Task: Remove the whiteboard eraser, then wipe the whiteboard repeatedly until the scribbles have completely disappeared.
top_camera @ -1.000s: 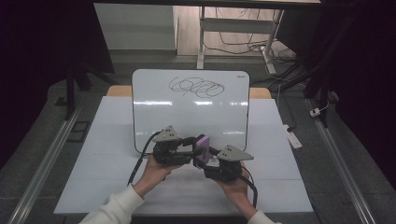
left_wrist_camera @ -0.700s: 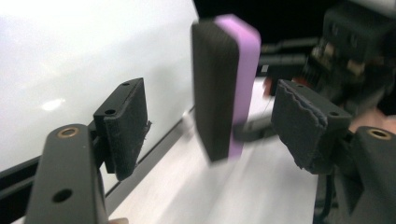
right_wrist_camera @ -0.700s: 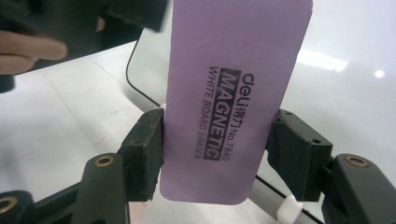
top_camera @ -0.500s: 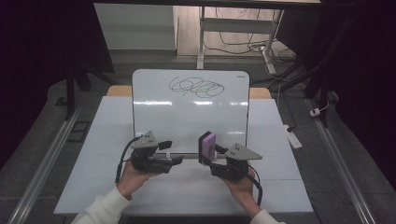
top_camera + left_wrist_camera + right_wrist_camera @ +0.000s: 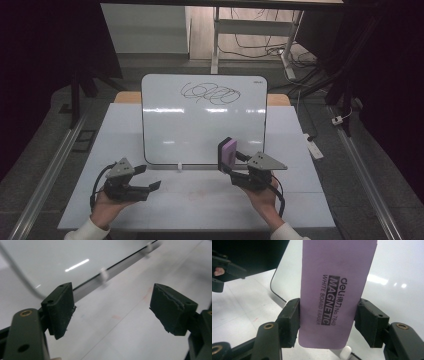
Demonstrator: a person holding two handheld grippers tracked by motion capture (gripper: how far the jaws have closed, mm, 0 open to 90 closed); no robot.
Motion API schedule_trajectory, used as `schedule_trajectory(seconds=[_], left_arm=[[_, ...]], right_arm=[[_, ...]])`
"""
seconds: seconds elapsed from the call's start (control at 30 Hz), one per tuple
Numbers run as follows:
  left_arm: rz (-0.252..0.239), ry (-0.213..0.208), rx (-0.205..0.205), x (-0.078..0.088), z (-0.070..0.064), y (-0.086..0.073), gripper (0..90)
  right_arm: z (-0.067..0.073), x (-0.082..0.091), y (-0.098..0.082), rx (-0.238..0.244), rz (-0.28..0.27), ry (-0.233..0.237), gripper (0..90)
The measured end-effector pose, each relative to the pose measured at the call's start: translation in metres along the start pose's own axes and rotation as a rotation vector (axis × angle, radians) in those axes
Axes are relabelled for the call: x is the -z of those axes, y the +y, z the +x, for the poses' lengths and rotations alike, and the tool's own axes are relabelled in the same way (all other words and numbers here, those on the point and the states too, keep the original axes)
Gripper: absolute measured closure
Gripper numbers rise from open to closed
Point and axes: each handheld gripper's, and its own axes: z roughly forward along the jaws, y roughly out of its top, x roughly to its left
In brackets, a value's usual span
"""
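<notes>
The purple eraser stands on end at about four o'clock of the whiteboard, just in front of its lower right part, pinched by its sides in the right gripper. A second ago both grippers met at it in the middle of the table; now the left gripper sits off at eight o'clock of the board, its jaws just opened wide with nothing between them. I read that as a finished handover: the right hand alone carries the eraser, and the black scribble at the board's twelve o'clock is not yet wiped. The eraser's face reads "deli", "MAGNETIC", "WHITE BOARD ERASER No.7840". The board's corner mark is too small to read.
</notes>
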Motion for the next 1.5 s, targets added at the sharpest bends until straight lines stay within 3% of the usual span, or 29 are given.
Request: schedule_trajectory(seconds=[0.2,0.43,0.67,0.77,1.1,1.5], left_arm=[[0.024,0.054,0.023,0.01,0.013,-0.017,18.9],[0.037,0.054,0.051,0.009,0.02,-0.022,18.1],[0.037,0.054,0.054,0.009,0.022,-0.021,17.3],[0.039,0.052,0.06,0.008,0.023,-0.022,17.3],[0.046,0.05,0.065,0.006,0.025,-0.025,17.3],[0.046,0.056,0.073,0.006,0.028,-0.027,17.1]], right_arm=[[-0.009,0.007,0.003,0.008,-0.018,-0.041,38.9],[-0.016,0.011,0.008,0.002,-0.033,-0.066,39.0],[-0.028,0.013,0.026,0.011,-0.061,-0.12,39.1],[-0.045,0.007,0.045,0.011,-0.071,-0.174,39.2],[-0.075,-0.009,0.087,-0.017,-0.065,-0.304,39.3],[-0.094,-0.036,0.114,-0.025,-0.034,-0.363,39.3]])
